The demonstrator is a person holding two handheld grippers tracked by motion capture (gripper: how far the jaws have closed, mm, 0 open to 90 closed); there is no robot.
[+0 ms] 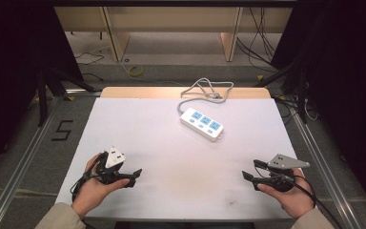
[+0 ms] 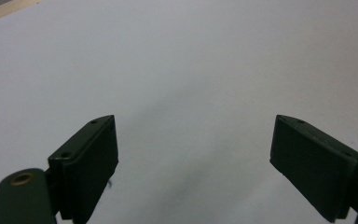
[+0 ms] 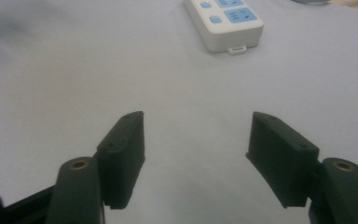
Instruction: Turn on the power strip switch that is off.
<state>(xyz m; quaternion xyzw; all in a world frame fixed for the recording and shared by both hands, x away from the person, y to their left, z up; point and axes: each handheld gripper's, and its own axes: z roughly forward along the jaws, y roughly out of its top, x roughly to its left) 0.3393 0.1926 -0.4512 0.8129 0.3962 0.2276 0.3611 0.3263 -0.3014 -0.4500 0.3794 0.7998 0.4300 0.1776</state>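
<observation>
I held my left gripper [image 1: 134,176] and my right gripper [image 1: 249,174] near the table's [image 1: 138,129] front corners, jaws spread apart and holding nothing, likely readying a reach, while the power strip [image 1: 202,123] lay near the back edge, its cord [image 1: 205,88] coiled behind.

A lab or recording workspace is suggested. A white-covered tabletop [image 1: 162,143] is set inside an aluminium rail frame [image 1: 21,162], with dark curtains [image 1: 9,57] hung at both sides. Loose cables [image 1: 262,43] are seen trailing over the grey floor [image 1: 181,71], a black numeral 5 [image 1: 62,130] is taped beside the tabletop, and plain wooden furniture legs [image 1: 116,40] are seen behind.
</observation>
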